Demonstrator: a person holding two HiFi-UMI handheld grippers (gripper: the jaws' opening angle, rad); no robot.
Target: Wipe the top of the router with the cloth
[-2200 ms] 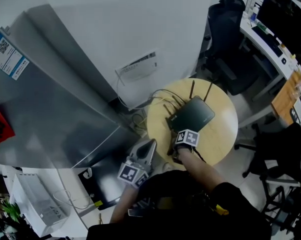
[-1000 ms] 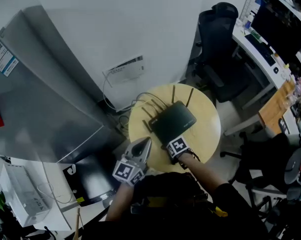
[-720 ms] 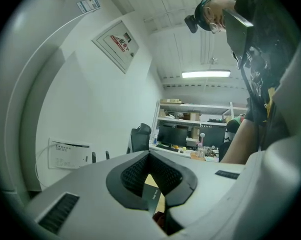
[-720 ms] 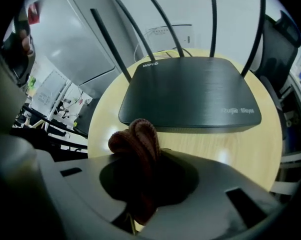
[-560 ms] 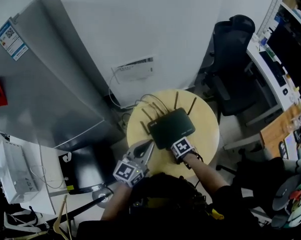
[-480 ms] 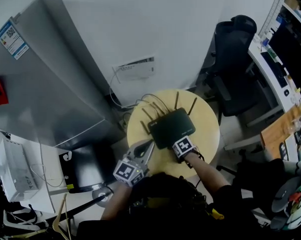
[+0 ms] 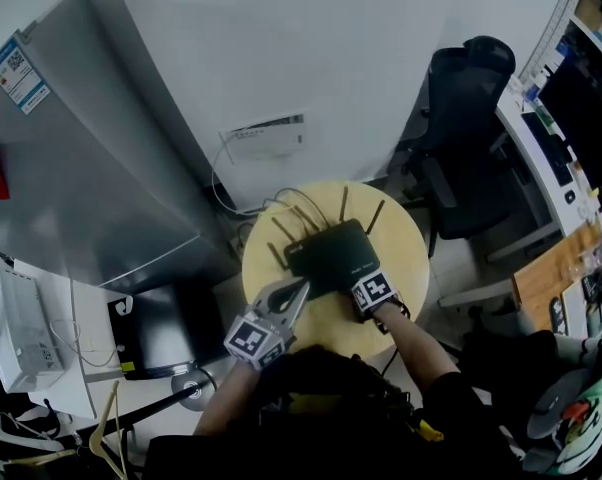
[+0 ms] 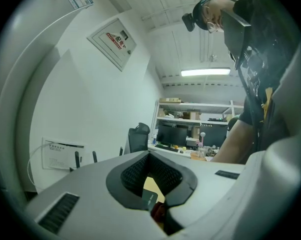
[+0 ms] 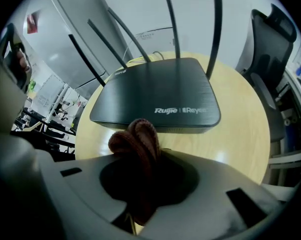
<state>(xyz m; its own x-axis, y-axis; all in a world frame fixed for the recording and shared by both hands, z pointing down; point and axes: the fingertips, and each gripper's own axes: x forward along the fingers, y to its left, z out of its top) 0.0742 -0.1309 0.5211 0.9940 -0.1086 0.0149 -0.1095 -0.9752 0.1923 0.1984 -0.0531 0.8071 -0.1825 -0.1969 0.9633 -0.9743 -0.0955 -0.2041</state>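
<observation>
Router [image 9: 158, 91] just ahead of right gripper [image 9: 139, 176] clamping cloth [image 9: 135, 139]; contact unclear.

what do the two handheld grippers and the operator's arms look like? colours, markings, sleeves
The left gripper and right gripper both have pale grey moulded bodies with dark linings inside the jaws. Each carries a white cube printed with black square markers. The person wears a dark top, and the forearms are bare.

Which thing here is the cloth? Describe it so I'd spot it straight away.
Find the round wooden table carrying a black router with antennas. By the router's near edge, the right gripper pinches the cloth: a bunched reddish-brown wad, the only soft thing there.
</observation>
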